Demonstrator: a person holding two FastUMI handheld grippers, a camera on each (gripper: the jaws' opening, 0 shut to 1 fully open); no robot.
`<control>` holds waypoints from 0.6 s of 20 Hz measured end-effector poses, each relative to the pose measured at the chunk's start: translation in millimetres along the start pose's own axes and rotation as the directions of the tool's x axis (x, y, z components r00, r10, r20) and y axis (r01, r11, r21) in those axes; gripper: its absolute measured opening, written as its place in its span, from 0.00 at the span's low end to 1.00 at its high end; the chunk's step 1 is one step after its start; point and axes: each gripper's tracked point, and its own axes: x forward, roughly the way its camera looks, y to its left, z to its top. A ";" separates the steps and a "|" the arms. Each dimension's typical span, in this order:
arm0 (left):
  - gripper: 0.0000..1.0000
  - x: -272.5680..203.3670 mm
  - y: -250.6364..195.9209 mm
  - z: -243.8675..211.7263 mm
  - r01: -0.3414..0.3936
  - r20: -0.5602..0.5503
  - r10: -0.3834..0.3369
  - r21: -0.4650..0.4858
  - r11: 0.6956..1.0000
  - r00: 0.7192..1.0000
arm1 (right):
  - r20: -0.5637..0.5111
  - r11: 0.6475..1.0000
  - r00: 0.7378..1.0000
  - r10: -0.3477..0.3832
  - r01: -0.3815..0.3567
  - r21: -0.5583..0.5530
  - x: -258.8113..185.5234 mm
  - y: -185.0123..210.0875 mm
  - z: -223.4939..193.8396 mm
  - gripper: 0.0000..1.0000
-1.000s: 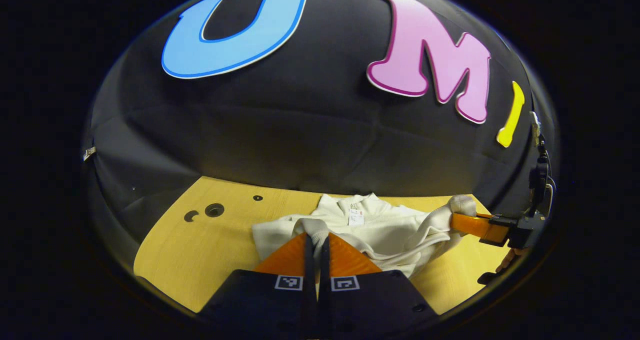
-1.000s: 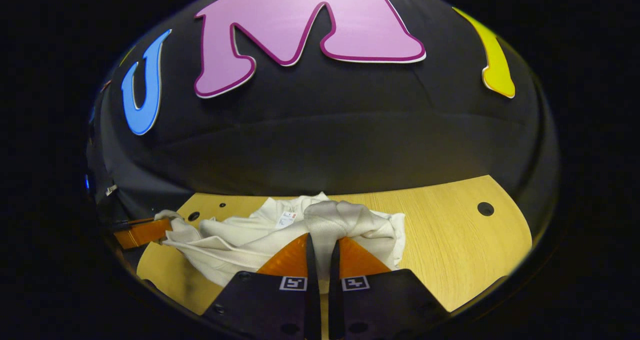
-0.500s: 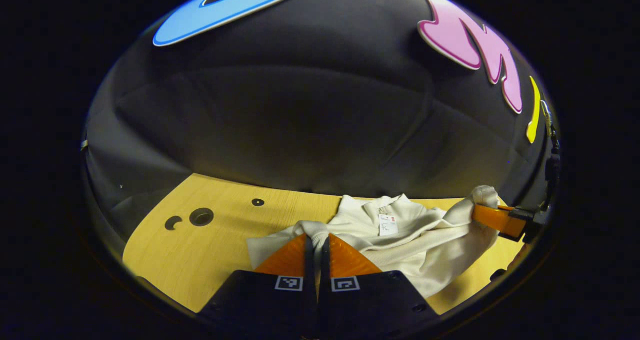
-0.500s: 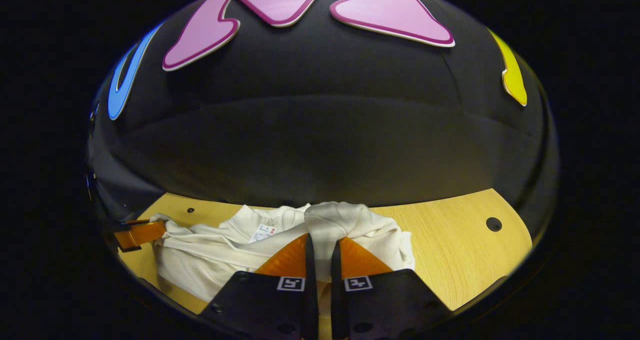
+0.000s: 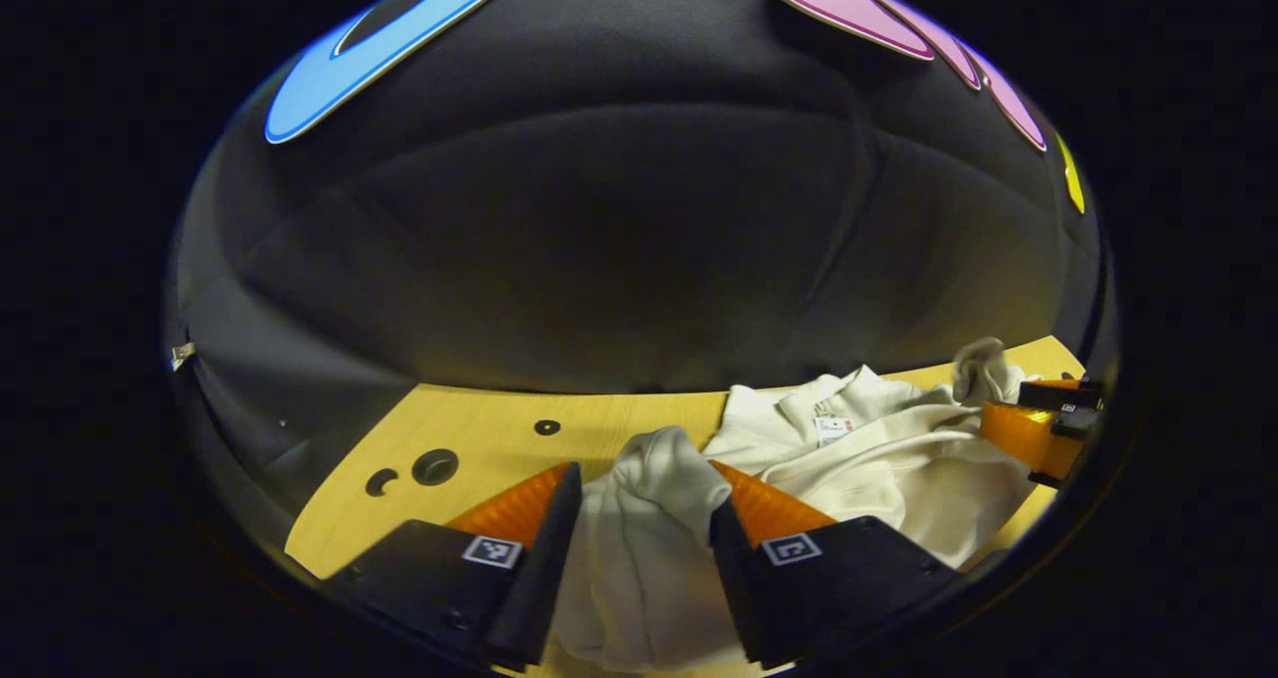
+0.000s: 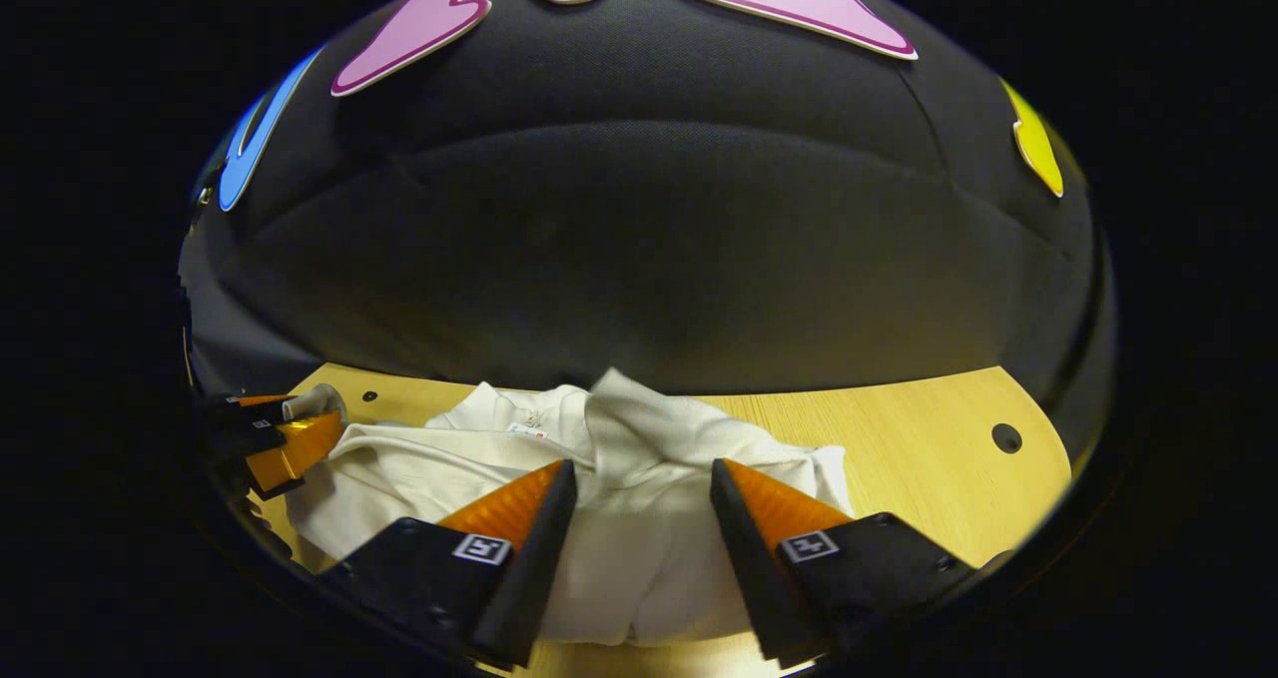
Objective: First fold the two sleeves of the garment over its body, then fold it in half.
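Two tools stand with their jaws spread wide, and neither has a grip on anything. The left tool (image 5: 639, 483), low in the left gripper view, has a bunched white cuff lying loose between its orange fingers (image 5: 519, 503); the right tool (image 6: 639, 483), low in the right gripper view, brackets another limp hump of cloth. Between them the white garment (image 5: 879, 458) lies crumpled on the yellow table (image 5: 479, 438), at lower right of the left gripper view and lower centre of the right gripper view, its neck label facing up. Judging from the loose cuffs resting on the body, the sleeve fold looks to be at the letting-go stage, though the cloth is far from flat. Next comes the half fold, which calls for backing both tools clear, finding one edge of the body, and pinching it at two well-spaced spots.
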 end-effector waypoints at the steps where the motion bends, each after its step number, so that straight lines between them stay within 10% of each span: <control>1: 0.86 -4.0 1.9 5.6 -0.007 0.021 0.007 -0.005 1.000 1.000 | 0.009 1.000 1.000 0.002 -0.002 -0.002 -0.5 -1.0 2.9 0.87; 3: 0.99 -14.5 5.3 24.0 -0.018 0.076 0.019 -0.015 1.000 0.997 | 0.029 1.000 1.000 -0.006 0.006 -0.007 -7.3 -7.1 10.5 0.87; 12: 0.99 -89.1 6.7 62.8 -0.038 0.162 0.039 -0.012 0.999 0.986 | 0.066 1.000 0.998 -0.019 0.020 0.000 -56.1 -22.9 30.6 0.99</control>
